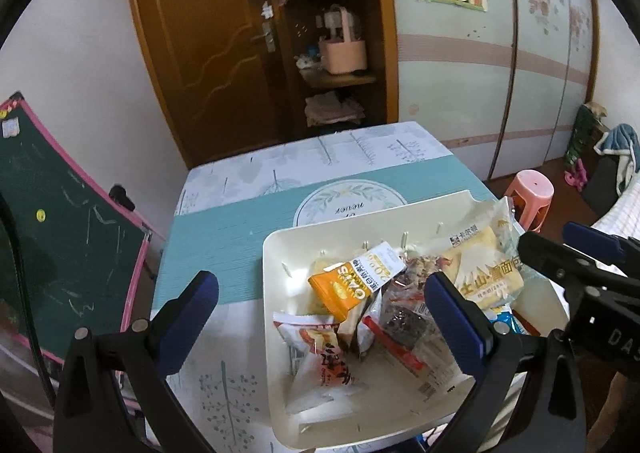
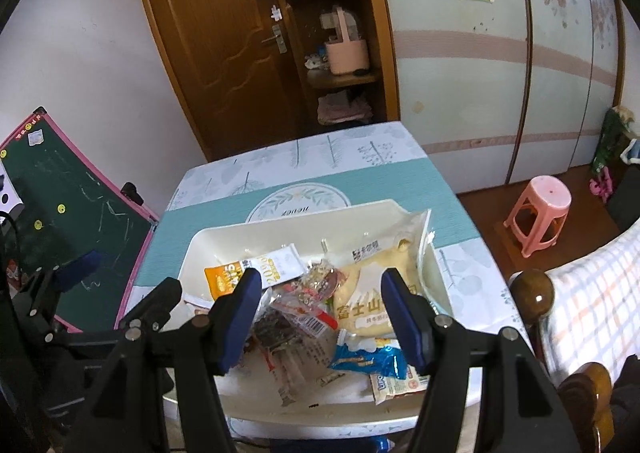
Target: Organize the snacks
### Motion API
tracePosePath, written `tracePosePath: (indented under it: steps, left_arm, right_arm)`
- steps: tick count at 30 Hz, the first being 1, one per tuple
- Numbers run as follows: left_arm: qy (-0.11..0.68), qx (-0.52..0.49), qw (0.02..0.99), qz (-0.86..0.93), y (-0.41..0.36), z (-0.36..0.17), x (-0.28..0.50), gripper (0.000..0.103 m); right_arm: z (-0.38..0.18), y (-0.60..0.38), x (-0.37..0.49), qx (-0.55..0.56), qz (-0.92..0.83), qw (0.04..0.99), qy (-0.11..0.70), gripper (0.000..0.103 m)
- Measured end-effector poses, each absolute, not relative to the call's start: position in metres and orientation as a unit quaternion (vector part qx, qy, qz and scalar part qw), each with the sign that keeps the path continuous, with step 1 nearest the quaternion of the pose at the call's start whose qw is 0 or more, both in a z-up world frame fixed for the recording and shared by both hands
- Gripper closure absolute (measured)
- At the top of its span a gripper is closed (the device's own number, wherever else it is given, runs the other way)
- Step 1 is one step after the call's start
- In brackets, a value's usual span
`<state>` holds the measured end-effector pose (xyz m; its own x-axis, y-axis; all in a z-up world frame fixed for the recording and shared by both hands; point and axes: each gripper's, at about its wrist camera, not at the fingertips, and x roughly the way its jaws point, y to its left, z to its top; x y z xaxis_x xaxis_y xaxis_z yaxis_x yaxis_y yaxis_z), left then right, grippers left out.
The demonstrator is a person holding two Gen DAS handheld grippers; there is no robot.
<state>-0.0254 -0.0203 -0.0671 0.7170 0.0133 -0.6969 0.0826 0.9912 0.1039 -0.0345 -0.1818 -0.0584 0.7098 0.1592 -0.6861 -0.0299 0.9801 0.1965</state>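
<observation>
Left gripper [image 1: 320,317] jaws spread wide, nothing between them — it hangs above the near left part of the white tray [image 1: 280,249]. Right gripper [image 2: 320,313] also wide, holding nothing, over the tray's near right part, above the snack pile. In the tray: orange oat packet [image 2: 224,277], pale bread bag [image 2: 372,293] leaning on the right rim, blue wrapper [image 2: 368,361] near the front edge, clear packet with red stripe [image 2: 304,325] mid-pile. Tray sits at the table's [image 2: 240,213] near edge. Pink stool [image 2: 538,213] is off the table's right side.
</observation>
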Motion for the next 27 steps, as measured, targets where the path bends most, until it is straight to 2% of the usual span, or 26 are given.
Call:
tracePosePath:
  steps: [4, 10, 27]
  left_arm:
    - [0.4, 0.053, 0.915, -0.015, -0.018, -0.063, -0.022, 0.001]
    - [0.396, 0.03, 0.918, -0.003, -0.01, -0.057, -0.026, 0.001]
    - [0.392, -0.01, 0.919, 0.037, 0.012, -0.057, -0.042, 0.001]
  right_arm:
    - [-0.05, -0.183, -0.038, 0.083, 0.044, 0.924, 0.371, 0.037]
    - [-0.043, -0.178, -0.043, 0.066, 0.036, 0.928, 0.364, 0.033]
    - [-0.046, -0.156, -0.051, 0.028, 0.037, 0.931, 0.361, 0.032]
